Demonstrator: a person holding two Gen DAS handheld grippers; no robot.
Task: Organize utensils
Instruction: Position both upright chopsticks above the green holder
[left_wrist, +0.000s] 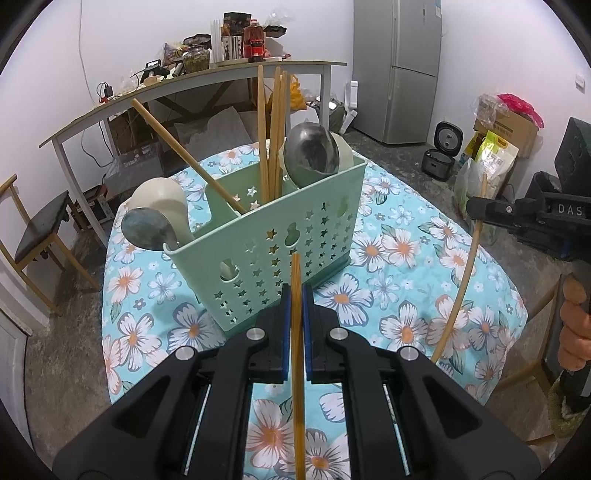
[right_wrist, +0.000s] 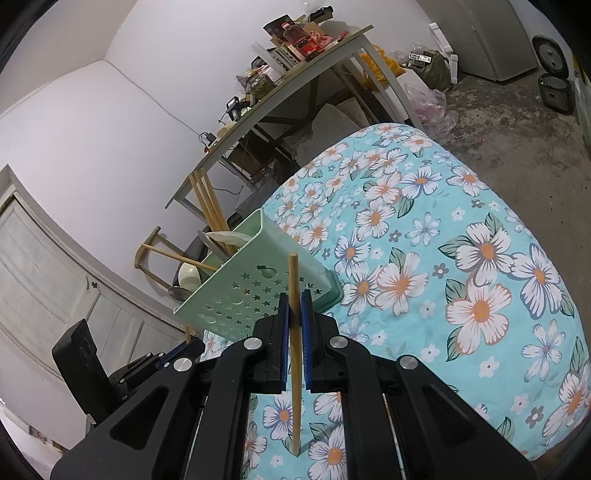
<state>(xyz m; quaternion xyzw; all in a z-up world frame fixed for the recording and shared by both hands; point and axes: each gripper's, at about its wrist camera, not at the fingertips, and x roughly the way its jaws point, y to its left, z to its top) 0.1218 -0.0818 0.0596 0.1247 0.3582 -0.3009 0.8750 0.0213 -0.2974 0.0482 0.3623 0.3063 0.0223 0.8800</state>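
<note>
Both chopsticks are in hand and the delivery step is on. The left gripper (left_wrist: 295, 295) is pinched tight on an upright chopstick (left_wrist: 296, 354), blue pads pressed against its sides, its top level with the holder's front wall. The right gripper (right_wrist: 294, 306) is likewise clamped on a second chopstick (right_wrist: 294, 354), whose lower end is seen just above the floral worktop (right_wrist: 480, 258). Just ahead, the green utensil holder (left_wrist: 295, 229) is stood on the worktop, already loaded with a bundle of chopsticks (left_wrist: 273, 129), one leaning chopstick (left_wrist: 184, 155) and spoons (left_wrist: 312, 151) at both ends. For the next move, each stick would probably have to be lifted clear of the rim, carried over the middle compartment, then released.
</note>
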